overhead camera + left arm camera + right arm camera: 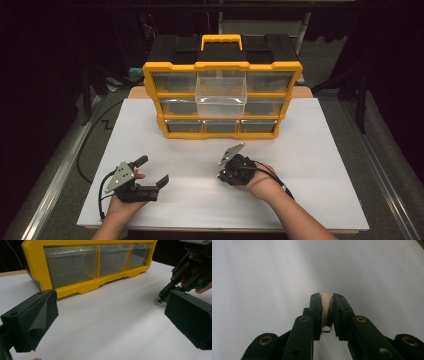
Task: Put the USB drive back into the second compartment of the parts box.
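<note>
My right gripper (327, 312) pinches a small white piece (327, 311) just above the white board (310, 165); my left gripper (152, 172) rests wide open, facing the yellow organizer (222, 67).

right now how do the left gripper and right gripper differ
The left gripper has its jaws spread wide with nothing between them; the right gripper has its jaws closed on a small white piece. The left gripper points toward the yellow drawer organizer; the right gripper points down at the white table. Both are black and hand-held above the table.
</note>
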The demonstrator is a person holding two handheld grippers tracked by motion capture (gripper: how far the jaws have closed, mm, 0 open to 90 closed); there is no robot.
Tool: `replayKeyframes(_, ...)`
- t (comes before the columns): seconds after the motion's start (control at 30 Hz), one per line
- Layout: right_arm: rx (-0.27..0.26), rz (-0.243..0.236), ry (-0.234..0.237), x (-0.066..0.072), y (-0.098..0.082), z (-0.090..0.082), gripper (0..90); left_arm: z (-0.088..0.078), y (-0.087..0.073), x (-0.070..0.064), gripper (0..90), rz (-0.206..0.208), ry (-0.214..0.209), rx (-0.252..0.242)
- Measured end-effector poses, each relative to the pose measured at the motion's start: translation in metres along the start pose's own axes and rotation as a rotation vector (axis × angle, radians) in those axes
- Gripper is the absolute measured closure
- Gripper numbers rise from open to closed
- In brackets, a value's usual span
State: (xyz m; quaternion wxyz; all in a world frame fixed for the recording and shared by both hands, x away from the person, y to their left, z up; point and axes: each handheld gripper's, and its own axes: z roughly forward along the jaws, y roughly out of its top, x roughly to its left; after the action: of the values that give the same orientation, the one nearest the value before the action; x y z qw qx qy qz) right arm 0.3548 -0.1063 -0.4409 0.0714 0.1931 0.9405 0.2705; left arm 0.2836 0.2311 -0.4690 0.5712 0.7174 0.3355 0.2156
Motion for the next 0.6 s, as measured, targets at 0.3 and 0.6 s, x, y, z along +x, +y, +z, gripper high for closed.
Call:
replayKeyframes(0.3,0.019,0.031,0.003,-0.006,-0.010,-0.019,79.7,0.001,0.000,-0.002,0.3,0.008,-0.006,0.007)
replayKeyframes(0.6,0.037,0.040,-0.015,-0.014,-0.023,-0.034,79.7,0.002,-0.001,-0.002,0.3,0.003,0.002,0.005)
